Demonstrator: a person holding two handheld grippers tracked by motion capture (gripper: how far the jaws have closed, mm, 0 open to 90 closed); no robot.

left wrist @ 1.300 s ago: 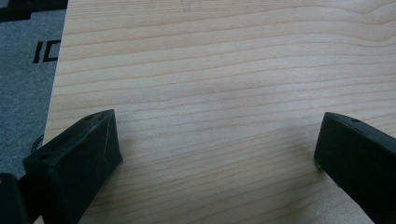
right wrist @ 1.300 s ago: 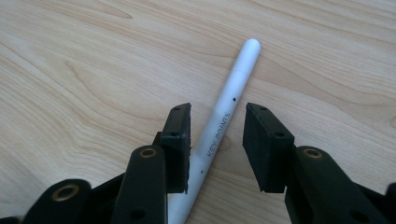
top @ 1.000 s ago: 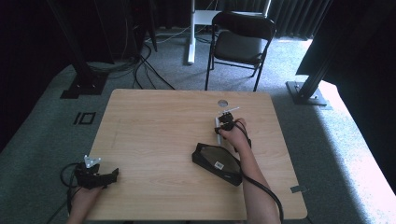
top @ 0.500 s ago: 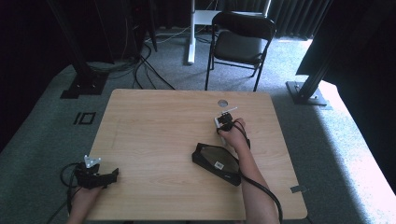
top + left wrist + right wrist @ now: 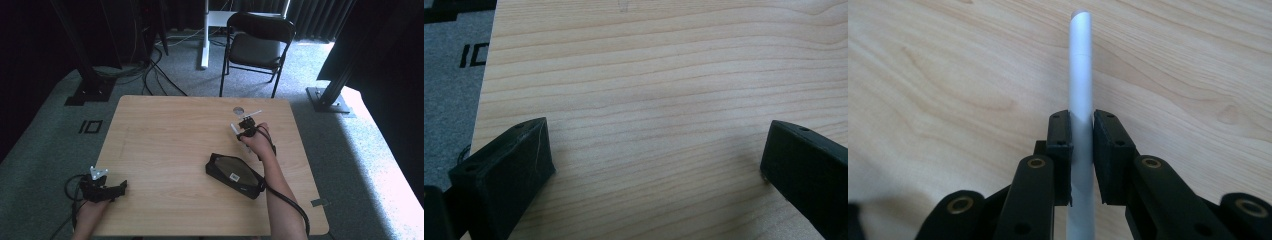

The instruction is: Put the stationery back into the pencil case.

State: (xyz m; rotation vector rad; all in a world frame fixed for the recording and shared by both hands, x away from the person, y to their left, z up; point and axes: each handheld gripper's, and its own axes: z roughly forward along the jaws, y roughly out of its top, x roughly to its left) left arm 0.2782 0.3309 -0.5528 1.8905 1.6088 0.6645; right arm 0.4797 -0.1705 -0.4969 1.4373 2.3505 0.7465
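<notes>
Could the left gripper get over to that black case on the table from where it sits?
Probably yes. The left gripper is open at the table's near left corner, and bare wood lies between it and the black case. The person would only need to reach across.

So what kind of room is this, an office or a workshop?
Probably a recording studio or lab, not an office: a light wooden table stands on grey carpet, hemmed by dark curtains, with black metal stand legs and loose cables on the floor, plus a black folding chair.
</notes>
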